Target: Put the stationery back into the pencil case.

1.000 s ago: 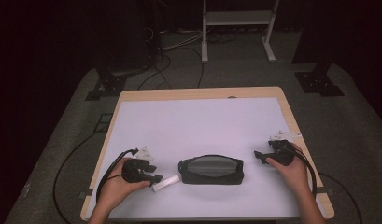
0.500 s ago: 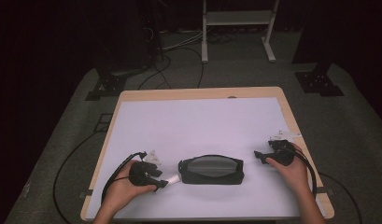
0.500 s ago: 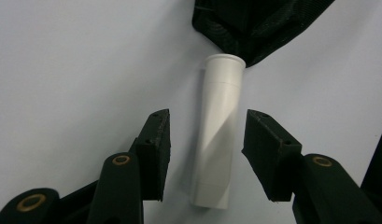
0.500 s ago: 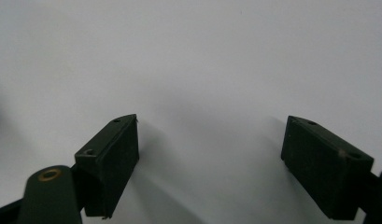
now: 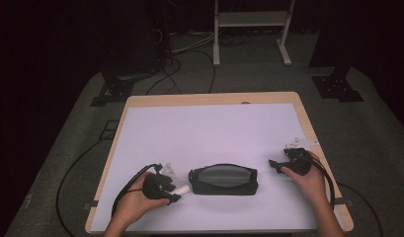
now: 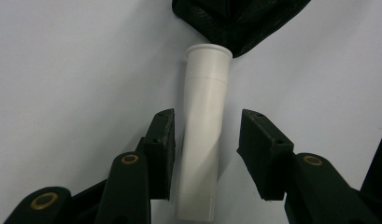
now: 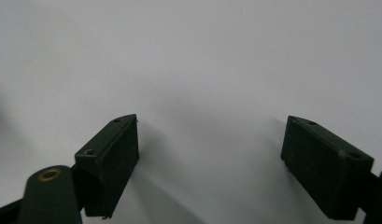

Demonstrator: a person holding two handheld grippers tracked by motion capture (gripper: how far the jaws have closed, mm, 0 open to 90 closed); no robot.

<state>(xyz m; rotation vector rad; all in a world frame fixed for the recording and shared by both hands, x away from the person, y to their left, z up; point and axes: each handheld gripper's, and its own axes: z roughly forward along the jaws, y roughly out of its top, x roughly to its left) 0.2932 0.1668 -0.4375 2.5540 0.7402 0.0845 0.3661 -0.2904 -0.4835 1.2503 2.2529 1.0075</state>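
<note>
White smooth plastic tube (image 6: pixel 201 135), black mesh pouch (image 5: pixel 222 179)

A darkened lab or studio: a wooden table (image 5: pixel 308 123) with a white top stands on grey carpet, cables (image 5: pixel 184 59) trailing behind it past black stand bases (image 5: pixel 338 86) and a metal rack (image 5: pixel 251 22).

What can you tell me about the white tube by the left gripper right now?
The white tube is a smooth, matte, plastic-looking cylinder with a flared rim at its far end. It lies flat on the white table, that end against the black pouch. The left gripper straddles it, its jaws just closing; one pad is at its side, the other apart.
</note>
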